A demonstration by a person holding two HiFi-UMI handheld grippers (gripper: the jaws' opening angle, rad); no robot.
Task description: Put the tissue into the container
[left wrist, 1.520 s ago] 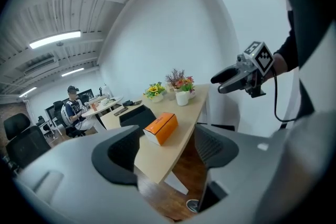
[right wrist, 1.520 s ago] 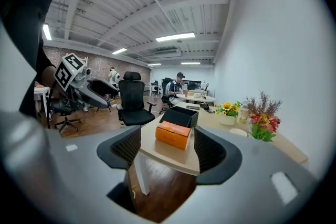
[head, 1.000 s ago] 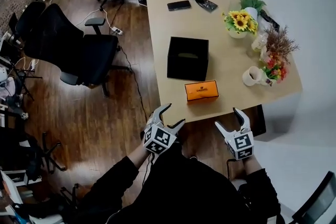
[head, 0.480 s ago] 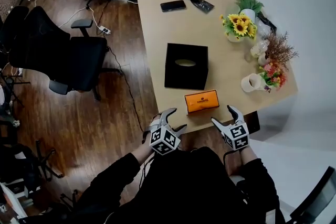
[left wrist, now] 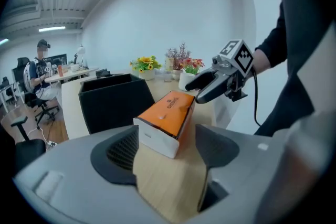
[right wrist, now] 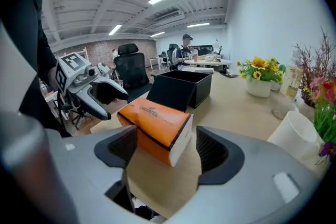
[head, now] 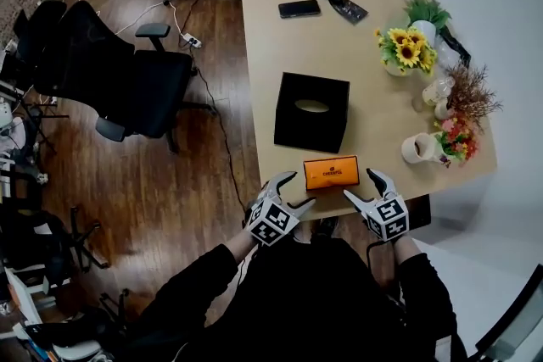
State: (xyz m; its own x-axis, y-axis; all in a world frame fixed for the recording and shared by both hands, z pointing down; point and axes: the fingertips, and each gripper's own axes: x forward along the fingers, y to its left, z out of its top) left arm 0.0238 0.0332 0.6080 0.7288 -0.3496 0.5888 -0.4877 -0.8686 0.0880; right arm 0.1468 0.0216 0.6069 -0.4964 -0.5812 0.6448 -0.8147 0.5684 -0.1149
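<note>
Fingers (left wrist: 122, 148) of the left gripper (head: 305, 188) stand wide apart with nothing clamped. Straight ahead of them, just off the tips, is one white short end of the orange tissue pack (head: 332, 172). The right gripper (head: 357, 182) mirrors this: its fingers (right wrist: 212, 152) are also spread and empty, and they face the pack's other short end from the opposite side. The pack lies flat on the wooden table (head: 373, 38), close to the near edge. Its long axis runs left to right between the two grippers, so each one looks down its length, and neither seems clearly nearer than the other. A squeeze from both ends, or a grasp across the narrow width by one gripper, looks like the likely next step. Dark print on the orange top reads "CHEERFUL", as far as it can be made out. Beyond the pack, farther onto the table and slightly toward the person's left, stands the black box container (head: 311, 112), apart from the pack and with its top open.
</note>
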